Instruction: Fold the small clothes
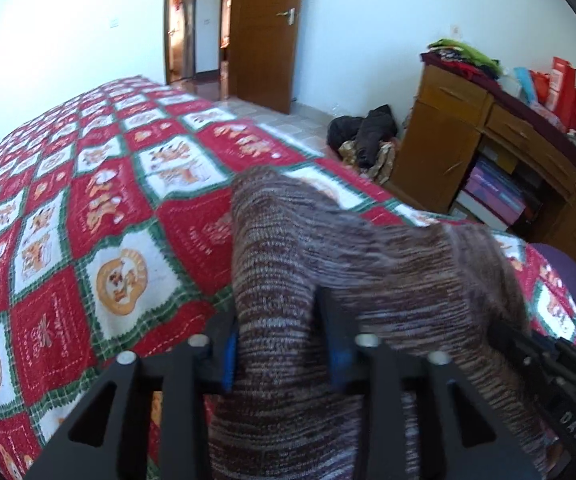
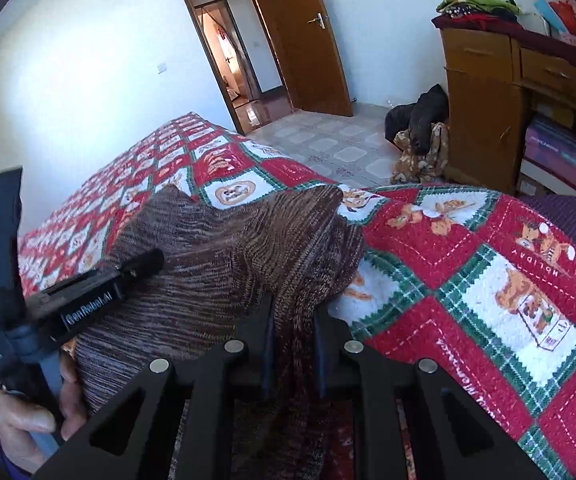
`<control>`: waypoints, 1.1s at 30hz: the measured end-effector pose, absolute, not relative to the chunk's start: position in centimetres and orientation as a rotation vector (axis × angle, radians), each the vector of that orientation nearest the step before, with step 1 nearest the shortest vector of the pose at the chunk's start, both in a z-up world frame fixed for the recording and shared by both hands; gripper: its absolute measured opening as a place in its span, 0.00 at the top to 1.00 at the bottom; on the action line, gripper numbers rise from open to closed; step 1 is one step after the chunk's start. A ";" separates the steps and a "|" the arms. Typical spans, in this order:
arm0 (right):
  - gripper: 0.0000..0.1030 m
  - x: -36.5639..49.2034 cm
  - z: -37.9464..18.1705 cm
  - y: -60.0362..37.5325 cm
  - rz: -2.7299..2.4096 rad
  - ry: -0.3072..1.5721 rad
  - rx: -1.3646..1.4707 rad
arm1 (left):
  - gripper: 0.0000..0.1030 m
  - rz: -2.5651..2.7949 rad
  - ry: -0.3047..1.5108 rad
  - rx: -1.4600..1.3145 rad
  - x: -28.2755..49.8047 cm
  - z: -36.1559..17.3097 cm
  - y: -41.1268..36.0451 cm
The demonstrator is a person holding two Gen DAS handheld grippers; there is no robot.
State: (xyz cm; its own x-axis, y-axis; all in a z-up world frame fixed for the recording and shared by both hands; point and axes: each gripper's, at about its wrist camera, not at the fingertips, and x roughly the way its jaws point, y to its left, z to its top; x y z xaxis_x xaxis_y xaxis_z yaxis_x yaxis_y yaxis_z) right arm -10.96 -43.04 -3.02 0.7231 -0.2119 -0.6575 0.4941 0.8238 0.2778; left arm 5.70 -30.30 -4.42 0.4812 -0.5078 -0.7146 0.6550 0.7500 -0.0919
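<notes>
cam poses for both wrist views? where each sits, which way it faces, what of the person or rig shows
Left wrist: on the left gripper, facing down along its fingers over the brown knit garment and quilt toward the door; the right gripper shows at lower right.
Right wrist: on the right gripper, pinching a garment fold, same heading; the left gripper and the hand holding it show at left.
Shared: garment, quilt, door, wooden desk, floor clothes pile.
</notes>
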 end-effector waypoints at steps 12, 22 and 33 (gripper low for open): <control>0.29 -11.1 -0.6 -48.2 -0.287 0.658 0.669 | 0.03 -0.869 1.027 -0.142 13.0 -3.0 -26.6; 0.75 -4.1 -3.7 -48.6 -0.201 0.870 0.552 | 0.71 -0.960 1.059 0.063 14.9 -4.5 -33.2; 0.73 -3.3 -3.9 -48.9 -0.285 0.791 0.413 | 0.49 -0.780 0.861 0.257 14.1 -3.8 -35.0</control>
